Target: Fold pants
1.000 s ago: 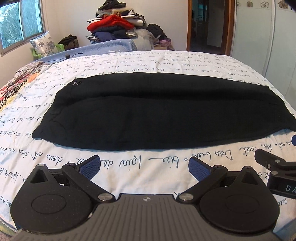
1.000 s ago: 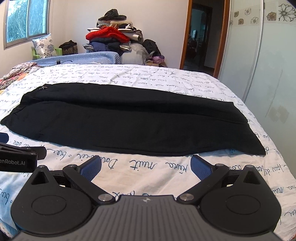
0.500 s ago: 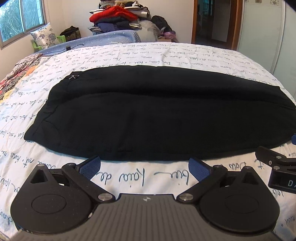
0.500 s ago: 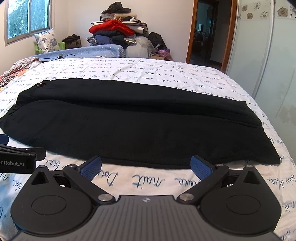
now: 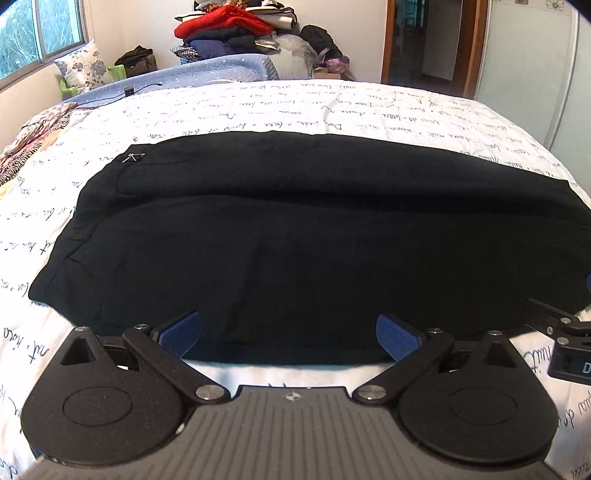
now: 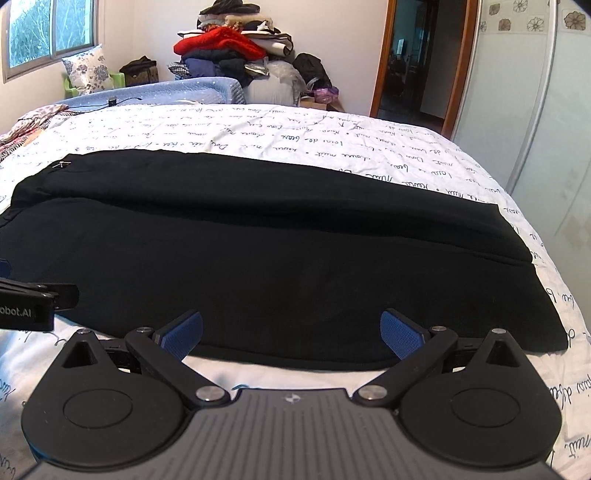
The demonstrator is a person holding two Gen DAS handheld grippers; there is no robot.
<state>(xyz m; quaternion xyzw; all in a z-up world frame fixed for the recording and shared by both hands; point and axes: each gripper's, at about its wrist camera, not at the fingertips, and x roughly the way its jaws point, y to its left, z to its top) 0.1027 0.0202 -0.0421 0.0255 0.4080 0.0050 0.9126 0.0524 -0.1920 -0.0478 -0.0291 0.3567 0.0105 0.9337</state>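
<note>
Lengthwise, black pants (image 5: 295, 236) flat, halved.

A wide bed (image 6: 332, 147) is filling most of the room, wearing a white quilted cover printed with lines of dark handwriting. Beyond its far edge a heap of folded clothes topped by a red jacket (image 6: 221, 44) is leaning against the plain white wall (image 6: 332, 37). Daylight is coming in through a window (image 5: 40, 33) at the left, above a white cushion with grey flowers (image 5: 86, 70). A brown wooden doorway (image 6: 417, 59) is standing open to a dark room, and a pale glossy wardrobe door with flower motifs (image 6: 535, 92) is running along the right.
</note>
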